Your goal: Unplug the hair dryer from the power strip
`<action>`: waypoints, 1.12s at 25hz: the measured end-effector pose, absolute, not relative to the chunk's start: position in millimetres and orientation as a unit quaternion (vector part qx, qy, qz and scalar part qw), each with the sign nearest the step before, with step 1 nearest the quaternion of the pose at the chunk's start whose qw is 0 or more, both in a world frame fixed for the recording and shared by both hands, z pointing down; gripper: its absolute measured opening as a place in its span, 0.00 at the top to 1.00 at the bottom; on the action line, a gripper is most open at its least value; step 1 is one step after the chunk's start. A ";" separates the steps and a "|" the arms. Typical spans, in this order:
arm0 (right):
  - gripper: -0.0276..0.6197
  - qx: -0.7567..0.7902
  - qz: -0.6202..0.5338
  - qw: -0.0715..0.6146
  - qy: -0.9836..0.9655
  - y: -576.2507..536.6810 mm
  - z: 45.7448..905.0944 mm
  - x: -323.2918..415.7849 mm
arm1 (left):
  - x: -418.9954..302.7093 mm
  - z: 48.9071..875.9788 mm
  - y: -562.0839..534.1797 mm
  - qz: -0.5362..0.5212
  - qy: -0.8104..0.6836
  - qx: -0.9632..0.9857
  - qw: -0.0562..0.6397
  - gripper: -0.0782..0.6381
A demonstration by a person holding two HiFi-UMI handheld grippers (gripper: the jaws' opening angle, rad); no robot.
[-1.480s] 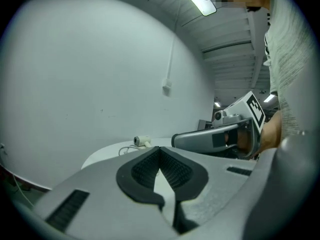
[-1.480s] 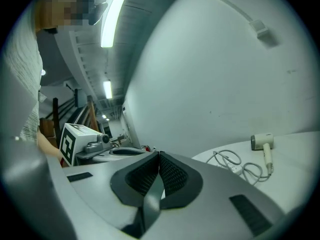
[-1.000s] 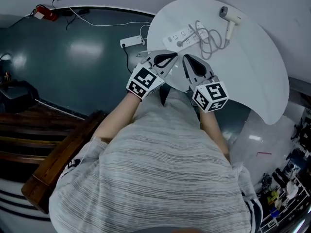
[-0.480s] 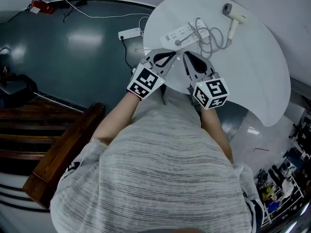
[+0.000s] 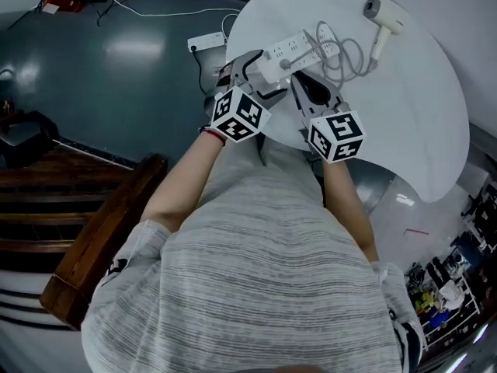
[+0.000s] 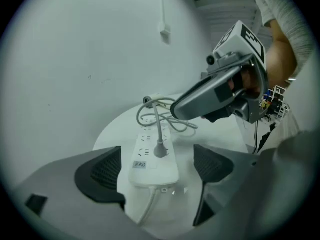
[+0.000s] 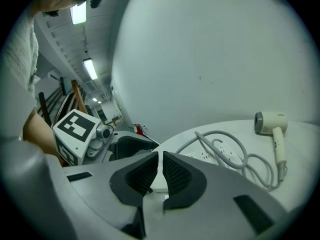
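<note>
A white power strip (image 5: 291,50) lies on the round white table (image 5: 419,123), with the grey plug (image 6: 160,150) of the hair dryer (image 5: 382,22) in one of its sockets. The grey cord (image 7: 235,154) coils past the strip to the dryer. My left gripper (image 6: 157,171) is opening, its jaws set either side of the strip's near end (image 6: 152,159); the pads do not touch it. Just to the right, over the table's near edge, my right gripper (image 7: 160,171) is shut and holds nothing.
A second white power strip (image 5: 206,43) lies on the dark floor left of the table, its cable trailing off. A wooden bench (image 5: 93,255) stands at the lower left. Cluttered shelving (image 5: 458,286) shows at the lower right.
Both grippers have moved forward and down to the table's near edge. The left jaws, shut before, now stand wide around the strip's end. The right jaws stay shut.
</note>
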State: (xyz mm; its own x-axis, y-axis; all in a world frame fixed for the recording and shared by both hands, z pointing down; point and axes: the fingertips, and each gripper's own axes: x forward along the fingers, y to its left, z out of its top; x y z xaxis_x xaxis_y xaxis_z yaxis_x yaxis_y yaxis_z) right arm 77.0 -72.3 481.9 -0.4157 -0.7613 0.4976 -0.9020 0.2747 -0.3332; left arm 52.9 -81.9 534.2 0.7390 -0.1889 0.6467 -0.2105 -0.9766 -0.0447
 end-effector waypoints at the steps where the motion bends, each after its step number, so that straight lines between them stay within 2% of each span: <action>1: 0.91 0.526 0.293 0.122 -0.789 -72.9 483.6 77.8 | 54.8 540.3 -84.3 0.352 -0.105 0.930 0.013 0.26; 13: 0.91 0.510 0.304 0.164 -0.788 -76.0 504.0 78.8 | 71.3 589.6 -95.7 0.406 -0.078 0.910 0.003 0.23; 28: 0.91 0.491 0.301 0.219 -0.787 -79.0 519.8 72.6 | 75.6 597.7 -96.9 0.403 -0.066 0.913 0.004 0.23</action>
State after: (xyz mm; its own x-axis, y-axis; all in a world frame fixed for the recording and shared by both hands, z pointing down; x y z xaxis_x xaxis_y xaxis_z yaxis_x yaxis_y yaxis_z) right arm 72.6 -79.0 519.8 -0.4219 -0.6409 0.6413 -0.9053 0.3363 -0.2595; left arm 75.6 -96.9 597.7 0.6670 -0.1179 0.7357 -0.1247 -0.9911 -0.0458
